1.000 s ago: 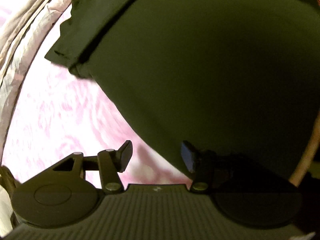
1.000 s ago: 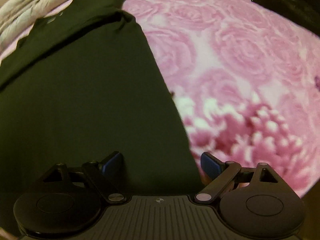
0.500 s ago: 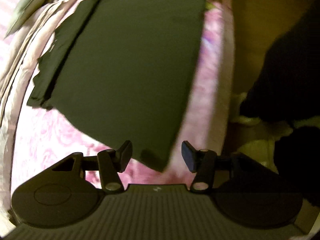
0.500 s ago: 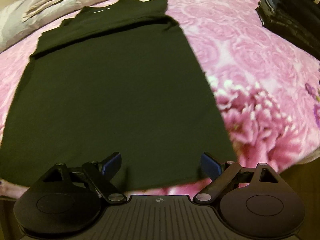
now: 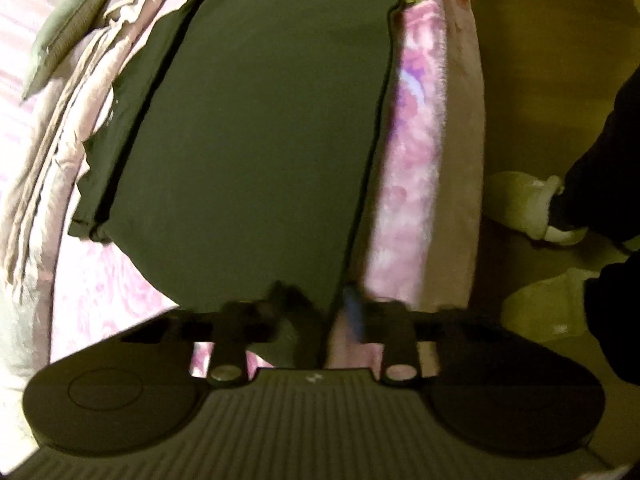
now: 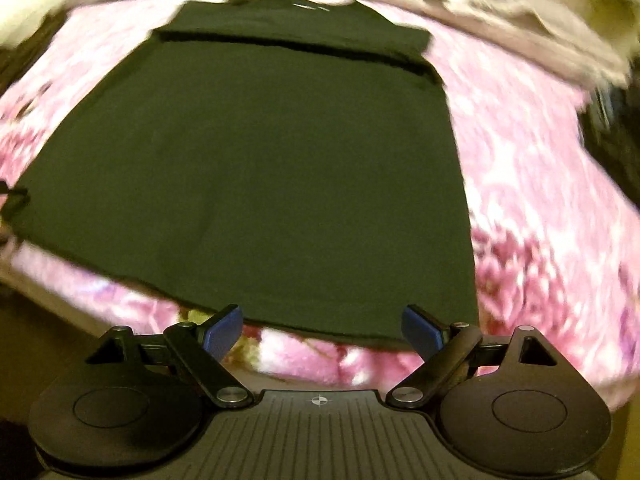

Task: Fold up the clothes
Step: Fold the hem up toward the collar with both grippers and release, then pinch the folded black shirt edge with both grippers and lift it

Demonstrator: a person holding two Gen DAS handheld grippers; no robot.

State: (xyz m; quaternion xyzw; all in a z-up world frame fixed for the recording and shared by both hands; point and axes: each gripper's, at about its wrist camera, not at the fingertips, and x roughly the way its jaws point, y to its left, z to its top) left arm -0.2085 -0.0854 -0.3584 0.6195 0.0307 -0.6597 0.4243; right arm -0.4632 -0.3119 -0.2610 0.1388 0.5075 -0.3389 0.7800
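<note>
A dark shirt point(image 5: 260, 140) lies flat on a pink floral blanket point(image 5: 416, 160), its sleeves folded in at the far end. My left gripper point(image 5: 322, 308) is at the shirt's near hem corner by the bed's edge. Its jaws are closing and blurred, the corner of the cloth is between them, and a thin gap still shows beside the blue pad point(image 5: 354, 308). In the right wrist view the shirt point(image 6: 260, 160) fills the middle. My right gripper point(image 6: 322, 330) hangs open just short of the near hem, with only the blanket point(image 6: 540, 220) between its fingers.
A pale crumpled quilt point(image 5: 52, 140) runs along the far side of the bed point(image 6: 500, 12). Dark clothes point(image 6: 612, 120) sit at the right edge. Beside the bed is bare floor point(image 5: 540, 60) with a person's light slippers point(image 5: 524, 204).
The left view swung from over the shirt to its hem corner at the bed's edge, and its jaws came nearly together. The right gripper pulled back to the near hem and rolled, still open.
</note>
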